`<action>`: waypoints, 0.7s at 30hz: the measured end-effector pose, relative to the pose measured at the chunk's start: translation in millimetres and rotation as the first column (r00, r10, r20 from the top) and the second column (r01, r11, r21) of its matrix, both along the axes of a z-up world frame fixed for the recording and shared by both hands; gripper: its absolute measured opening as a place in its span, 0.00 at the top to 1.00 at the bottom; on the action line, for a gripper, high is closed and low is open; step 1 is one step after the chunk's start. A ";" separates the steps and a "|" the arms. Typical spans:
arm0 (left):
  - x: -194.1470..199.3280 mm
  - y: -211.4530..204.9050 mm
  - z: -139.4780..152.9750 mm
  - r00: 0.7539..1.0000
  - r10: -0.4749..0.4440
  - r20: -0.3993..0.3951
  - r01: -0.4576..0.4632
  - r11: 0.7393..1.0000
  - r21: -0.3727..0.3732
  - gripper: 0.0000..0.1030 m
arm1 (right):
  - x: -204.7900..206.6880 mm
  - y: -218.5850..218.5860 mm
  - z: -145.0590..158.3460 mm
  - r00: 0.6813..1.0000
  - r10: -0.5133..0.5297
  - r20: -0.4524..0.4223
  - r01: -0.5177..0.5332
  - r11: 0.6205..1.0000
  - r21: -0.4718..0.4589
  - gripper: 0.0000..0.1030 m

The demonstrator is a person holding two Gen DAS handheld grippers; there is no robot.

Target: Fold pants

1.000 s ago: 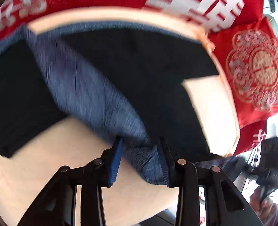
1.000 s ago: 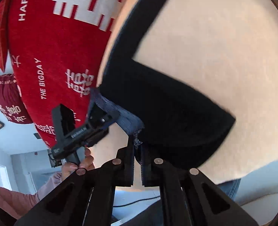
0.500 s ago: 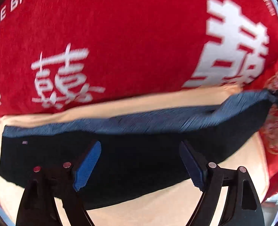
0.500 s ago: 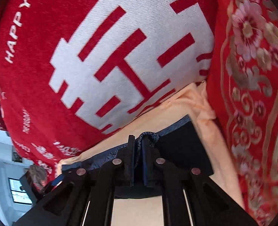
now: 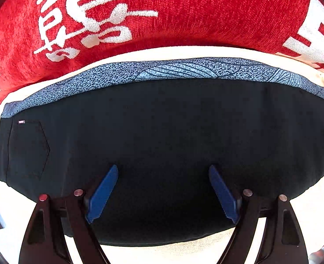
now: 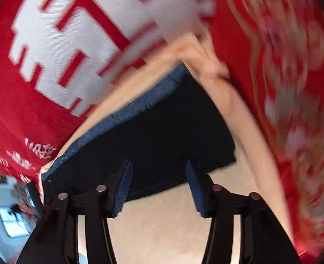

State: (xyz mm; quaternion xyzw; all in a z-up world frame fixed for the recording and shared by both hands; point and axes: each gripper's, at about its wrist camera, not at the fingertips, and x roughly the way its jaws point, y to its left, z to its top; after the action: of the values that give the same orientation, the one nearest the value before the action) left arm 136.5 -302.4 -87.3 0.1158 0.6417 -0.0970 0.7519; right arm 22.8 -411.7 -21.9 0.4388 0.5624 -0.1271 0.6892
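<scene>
Black pants (image 5: 162, 136) folded flat — pocket (image 5: 28, 149) visible only from left wrist

Red throw (image 5: 184, 17), far side of the left wrist view: large white woven Chinese characters, one group at far left (image 5: 82, 19), part of another at far right (image 5: 311, 37), none read with certainty; small tag (image 5: 21, 122) on the dark pants (image 5: 162, 143), lettering too small to read; right wrist view: same throw (image 6: 30, 88), big white character (image 6: 91, 44), smaller white lettering at left, blurred, illegible.
</scene>
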 end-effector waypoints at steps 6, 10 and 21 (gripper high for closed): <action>3.9 -7.2 1.2 1.000 -0.009 -0.001 0.009 1.000 0.002 0.17 | -11.8 -16.2 -32.5 0.983 -0.184 -0.020 0.185 0.975 0.122 0.59; 2.3 -9.1 4.5 1.000 -0.014 -0.005 0.014 1.000 0.007 0.17 | -14.8 -15.2 -6.0 0.987 -0.138 0.083 0.130 0.987 0.097 0.93; 10.4 -9.1 37.4 0.998 -0.058 0.040 0.058 0.998 -0.006 0.17 | -51.4 2.4 14.7 0.998 0.062 -0.021 -0.064 0.995 -0.074 0.87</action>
State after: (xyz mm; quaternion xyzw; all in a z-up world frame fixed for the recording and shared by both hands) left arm 147.0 -311.5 -49.9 0.1335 0.6226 -0.1185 0.7619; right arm -28.7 -409.3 -7.2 0.3938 0.5772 -0.1301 0.7035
